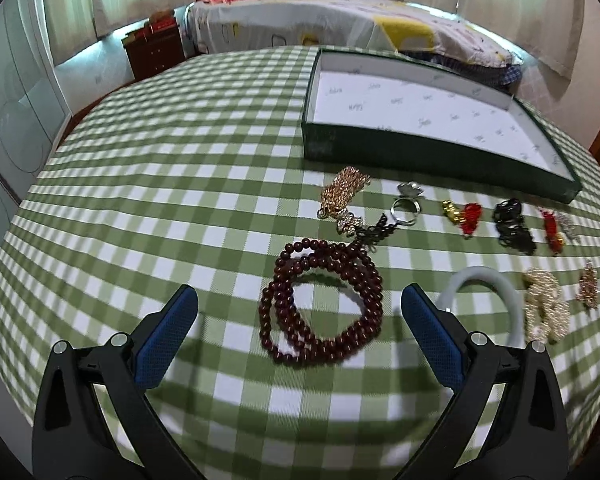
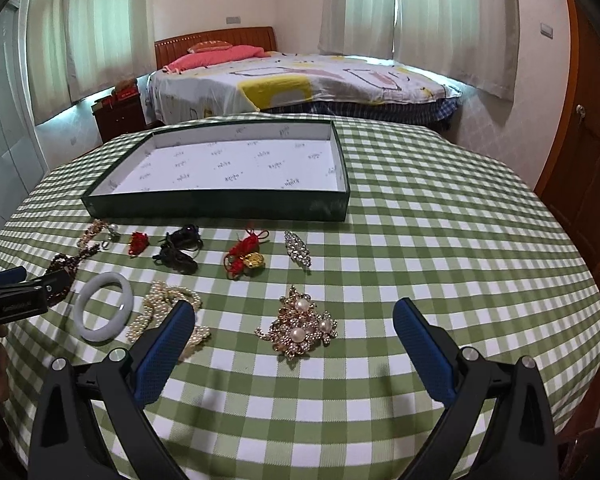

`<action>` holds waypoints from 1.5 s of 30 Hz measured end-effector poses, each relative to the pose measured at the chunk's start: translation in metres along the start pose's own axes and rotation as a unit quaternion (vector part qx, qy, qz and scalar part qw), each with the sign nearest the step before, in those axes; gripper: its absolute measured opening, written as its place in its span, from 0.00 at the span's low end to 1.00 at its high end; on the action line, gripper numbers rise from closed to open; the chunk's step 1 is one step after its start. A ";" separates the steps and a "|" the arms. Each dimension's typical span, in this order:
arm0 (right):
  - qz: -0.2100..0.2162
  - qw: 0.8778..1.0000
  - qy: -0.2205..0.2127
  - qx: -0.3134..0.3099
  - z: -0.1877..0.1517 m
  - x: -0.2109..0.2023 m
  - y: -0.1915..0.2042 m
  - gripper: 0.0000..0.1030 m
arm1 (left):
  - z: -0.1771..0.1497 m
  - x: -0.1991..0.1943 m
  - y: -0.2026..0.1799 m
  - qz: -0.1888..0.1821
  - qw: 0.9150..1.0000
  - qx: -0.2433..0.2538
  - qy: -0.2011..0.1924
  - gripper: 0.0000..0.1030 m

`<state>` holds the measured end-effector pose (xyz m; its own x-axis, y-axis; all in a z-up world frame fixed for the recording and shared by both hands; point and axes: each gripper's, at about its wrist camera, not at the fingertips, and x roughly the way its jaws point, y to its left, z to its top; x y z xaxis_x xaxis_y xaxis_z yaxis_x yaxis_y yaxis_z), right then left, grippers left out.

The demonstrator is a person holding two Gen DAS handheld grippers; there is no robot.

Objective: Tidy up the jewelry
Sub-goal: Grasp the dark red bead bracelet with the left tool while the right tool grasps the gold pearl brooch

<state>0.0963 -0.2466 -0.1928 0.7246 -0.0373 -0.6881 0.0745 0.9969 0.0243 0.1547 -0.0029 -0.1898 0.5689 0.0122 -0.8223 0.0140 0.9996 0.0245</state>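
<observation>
Green tray (image 2: 220,208) seen empty, white printed lining bared, at far side of checked surface (image 2: 440,240). Jewelry laid out before it: dark bead necklace (image 1: 320,304) framed by left gripper (image 1: 300,320), pearl brooch (image 2: 300,328) by right gripper (image 2: 294,332); both fingers spread, nothing held. White bangle (image 1: 484,284) partly hidden behind left finger. Small pieces near tray blurred.

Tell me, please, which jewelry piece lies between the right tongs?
The gold pearl brooch; the pearl strand and white bangle lie off to the side.
</observation>
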 end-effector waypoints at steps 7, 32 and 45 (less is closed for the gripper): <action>0.001 1.000 0.005 0.004 0.002 0.008 -0.003 0.94 | 0.003 0.011 0.007 -0.008 1.000 -0.010 0.007 0.96; 0.008 0.999 0.043 0.015 -0.001 0.038 -0.016 0.55 | -0.006 -0.004 0.006 -0.031 0.999 0.007 -0.033 0.21; 0.011 0.999 0.037 0.002 -0.009 0.038 -0.014 0.36 | -0.007 -0.006 0.006 -0.036 0.999 0.001 -0.034 0.19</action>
<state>0.1167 -0.2612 -0.2253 0.6728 -0.0092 -0.7397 0.0613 0.9972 0.0433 0.1451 0.0034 -0.1885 0.6212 -0.0625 -0.7811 0.0587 0.9977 -0.0331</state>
